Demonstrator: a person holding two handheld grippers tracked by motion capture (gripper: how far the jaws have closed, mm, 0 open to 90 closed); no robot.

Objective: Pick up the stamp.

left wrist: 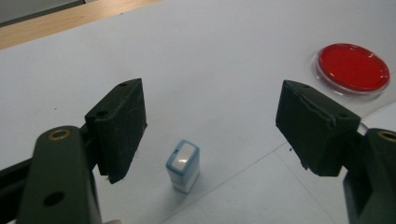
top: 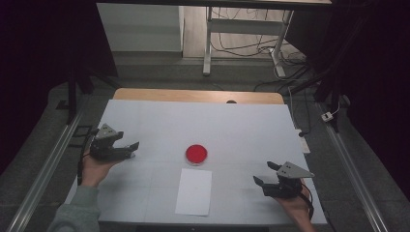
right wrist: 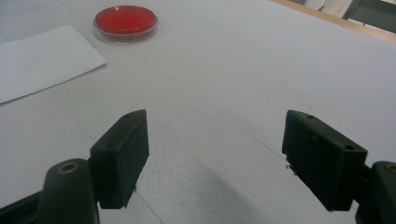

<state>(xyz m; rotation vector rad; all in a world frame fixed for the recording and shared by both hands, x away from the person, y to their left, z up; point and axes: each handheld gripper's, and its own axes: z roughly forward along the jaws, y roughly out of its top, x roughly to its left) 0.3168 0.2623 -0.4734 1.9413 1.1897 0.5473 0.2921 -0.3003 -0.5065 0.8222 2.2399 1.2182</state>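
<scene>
High view: left gripper [top: 126, 150] at table's [top: 241, 125] left side, jaws apart, nothing held; right gripper [top: 263, 175] near right front corner, jaws apart, empty; red dish [top: 196, 154] mid-table, white sheet [top: 194, 191] just in front. Left gripper view: small blue-white block [left wrist: 183, 166] upright on table between spread jaws, untouched by either pad. Right gripper view: jaws wide over bare table; dish and sheet far left.

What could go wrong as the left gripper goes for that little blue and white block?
The small blue-and-white block stands upright on the white table, nearer one pad of the open left gripper; that pad may well tip it before both close. The red dish and paper sheet lie nearby, so a sliding block or a sweeping hand could nudge them.
</scene>
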